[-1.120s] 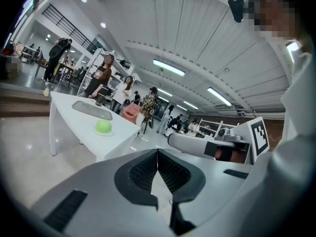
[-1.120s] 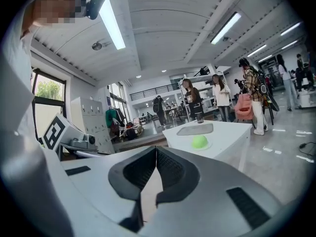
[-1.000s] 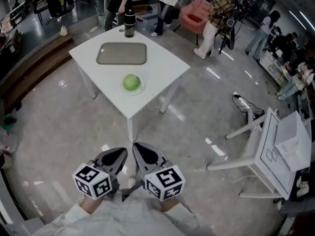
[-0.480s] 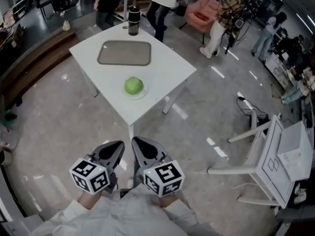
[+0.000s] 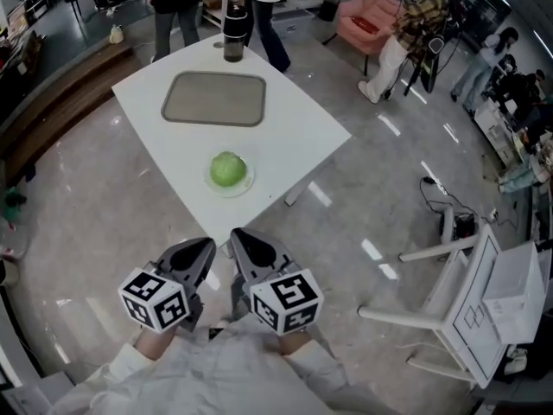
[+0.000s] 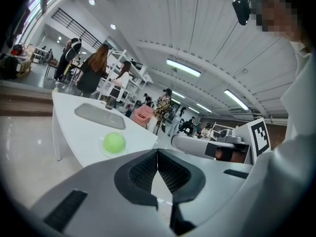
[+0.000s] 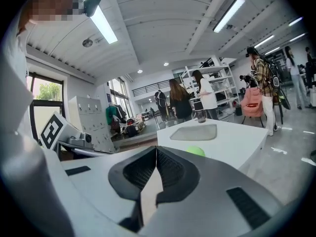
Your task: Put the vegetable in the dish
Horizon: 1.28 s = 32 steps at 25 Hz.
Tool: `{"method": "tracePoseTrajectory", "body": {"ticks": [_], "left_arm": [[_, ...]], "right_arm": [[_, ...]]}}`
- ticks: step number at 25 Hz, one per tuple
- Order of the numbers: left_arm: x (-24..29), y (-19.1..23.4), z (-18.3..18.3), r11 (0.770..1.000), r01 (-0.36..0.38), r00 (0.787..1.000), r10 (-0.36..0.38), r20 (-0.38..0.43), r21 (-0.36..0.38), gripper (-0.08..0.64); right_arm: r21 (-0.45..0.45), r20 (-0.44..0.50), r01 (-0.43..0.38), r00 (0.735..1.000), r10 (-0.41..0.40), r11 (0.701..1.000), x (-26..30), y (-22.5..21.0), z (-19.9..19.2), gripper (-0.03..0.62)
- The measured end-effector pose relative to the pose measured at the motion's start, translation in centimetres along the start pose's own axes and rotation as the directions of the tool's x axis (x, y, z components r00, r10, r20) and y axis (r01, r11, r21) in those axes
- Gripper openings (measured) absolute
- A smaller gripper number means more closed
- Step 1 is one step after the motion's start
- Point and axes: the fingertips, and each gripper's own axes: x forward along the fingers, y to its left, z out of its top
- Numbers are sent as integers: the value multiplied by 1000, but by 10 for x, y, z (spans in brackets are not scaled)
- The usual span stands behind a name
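Note:
A round green vegetable rests on a small clear plate near the front corner of a white table. Behind it lies a flat grey dish. My left gripper and right gripper are side by side close to my body, short of the table's corner, both shut and empty. In the left gripper view, the vegetable and the dish lie ahead to the left of the shut jaws. The right gripper view shows the vegetable just over its shut jaws.
A black bottle stands at the table's far corner. People stand behind the table. A white table lies tipped on its side on the floor at the right. A low wooden bench runs along the left.
Both grippers have moved forward together toward the table, still shut. The table's front corner now lies closer to the jaw tips in the head view.

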Motion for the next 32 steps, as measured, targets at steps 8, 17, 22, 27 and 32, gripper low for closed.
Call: {"method": "tracePoseTrajectory", "body": {"ticks": [8, 17, 22, 27, 32], "left_arm": [[49, 20, 32, 1000, -11, 1000, 11, 7, -5, 8], [99, 45, 56, 999, -41, 999, 41, 5, -21, 8], [109, 56, 61, 996, -77, 997, 78, 27, -49, 8], [112, 72, 60, 992, -93, 995, 96, 28, -87, 8], [113, 84, 59, 990, -101, 995, 102, 6, -101, 8]], "right_arm": [[6, -4, -54, 999, 54, 999, 36, -48, 26, 14], [-5, -47, -111, 993, 111, 994, 75, -92, 36, 14], [-12, -85, -136, 987, 134, 991, 89, -106, 35, 14], [-17, -119, -134, 984, 131, 991, 97, -110, 30, 14], [7, -129, -122, 984, 122, 993, 104, -113, 25, 14]]}}
